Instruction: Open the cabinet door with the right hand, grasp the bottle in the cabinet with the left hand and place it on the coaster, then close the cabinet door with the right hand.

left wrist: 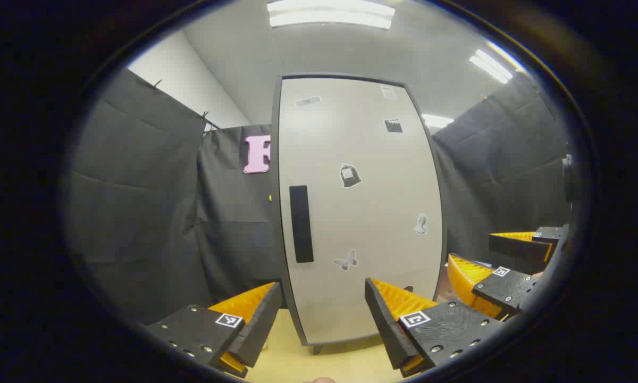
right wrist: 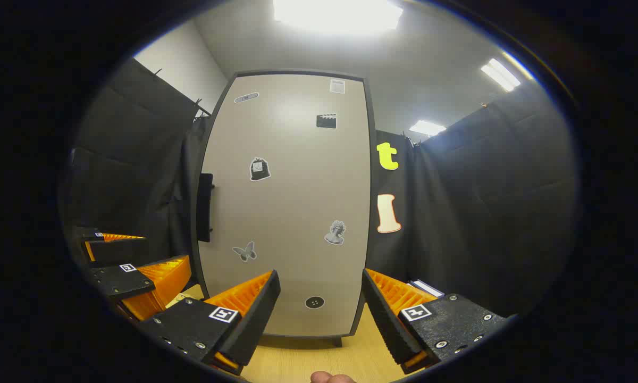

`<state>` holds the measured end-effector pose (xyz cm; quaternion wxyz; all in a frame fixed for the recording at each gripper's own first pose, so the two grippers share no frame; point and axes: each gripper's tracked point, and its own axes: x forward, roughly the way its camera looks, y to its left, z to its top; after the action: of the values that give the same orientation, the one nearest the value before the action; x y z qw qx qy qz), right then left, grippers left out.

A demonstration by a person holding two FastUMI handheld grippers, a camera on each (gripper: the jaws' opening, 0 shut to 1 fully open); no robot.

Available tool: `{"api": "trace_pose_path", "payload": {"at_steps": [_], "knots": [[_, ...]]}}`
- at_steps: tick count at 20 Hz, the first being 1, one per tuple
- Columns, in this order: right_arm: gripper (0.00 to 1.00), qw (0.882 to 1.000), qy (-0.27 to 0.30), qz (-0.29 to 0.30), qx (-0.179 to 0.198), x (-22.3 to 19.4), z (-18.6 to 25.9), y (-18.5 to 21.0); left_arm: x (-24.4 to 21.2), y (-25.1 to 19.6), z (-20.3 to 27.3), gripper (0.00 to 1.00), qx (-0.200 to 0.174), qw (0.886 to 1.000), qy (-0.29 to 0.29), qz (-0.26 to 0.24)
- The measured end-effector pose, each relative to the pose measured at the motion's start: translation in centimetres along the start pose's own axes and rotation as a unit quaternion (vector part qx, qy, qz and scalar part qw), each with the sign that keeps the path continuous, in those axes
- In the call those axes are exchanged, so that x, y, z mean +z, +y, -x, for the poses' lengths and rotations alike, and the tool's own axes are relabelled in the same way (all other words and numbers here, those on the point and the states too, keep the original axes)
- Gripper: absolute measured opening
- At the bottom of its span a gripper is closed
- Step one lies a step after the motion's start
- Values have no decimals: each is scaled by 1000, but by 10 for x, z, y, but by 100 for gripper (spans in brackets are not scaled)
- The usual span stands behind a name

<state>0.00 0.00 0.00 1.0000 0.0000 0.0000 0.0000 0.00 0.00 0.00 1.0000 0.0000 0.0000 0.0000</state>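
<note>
1. Step: door-opening not started; cabinet door (right wrist: 287,202) closed, standing on counter (right wrist: 308,356).
2. Right gripper (right wrist: 319,314) and left gripper (left wrist: 324,319): jaws wide apart, empty, short of door.
3. Next: right reaches handle (right wrist: 204,207) on door's left edge.
4. Bottle presumably inside, hidden.

Both views face the closed cabinet door (left wrist: 359,207) nearby.

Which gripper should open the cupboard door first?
Probably the right gripper: open and empty, facing the shut cabinet door, though the black handle sits toward the left gripper's side.
</note>
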Motion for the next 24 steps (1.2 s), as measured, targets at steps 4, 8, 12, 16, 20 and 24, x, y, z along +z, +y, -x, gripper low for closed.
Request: {"api": "trace_pose_path", "payload": {"at_steps": [4, 8, 12, 16, 20, 24], "knots": [[95, 1000, -8, 11, 5, 0, -2, 5, -12, 2, -1, 90, -5, 1000, 11, 9], [95, 1000, 5, 14, 20, -8, -3, 15, -14, 14, 1, 91, 7, 1000, 13, 25], [95, 999, 8, 14, 29, -10, 0, 31, -19, 34, 7, 90, 20, 999, 20, 21], [95, 999, 11, 16, 39, -14, 3, 40, -22, 48, 9, 91, 30, 999, 22, 22], [96, 999, 12, 14, 39, -16, 2, 40, -23, 47, 7, 91, 28, 999, 25, 19], [96, 999, 10, 10, 36, -15, -1, 37, -24, 40, 3, 90, 22, 999, 26, 14]]}}
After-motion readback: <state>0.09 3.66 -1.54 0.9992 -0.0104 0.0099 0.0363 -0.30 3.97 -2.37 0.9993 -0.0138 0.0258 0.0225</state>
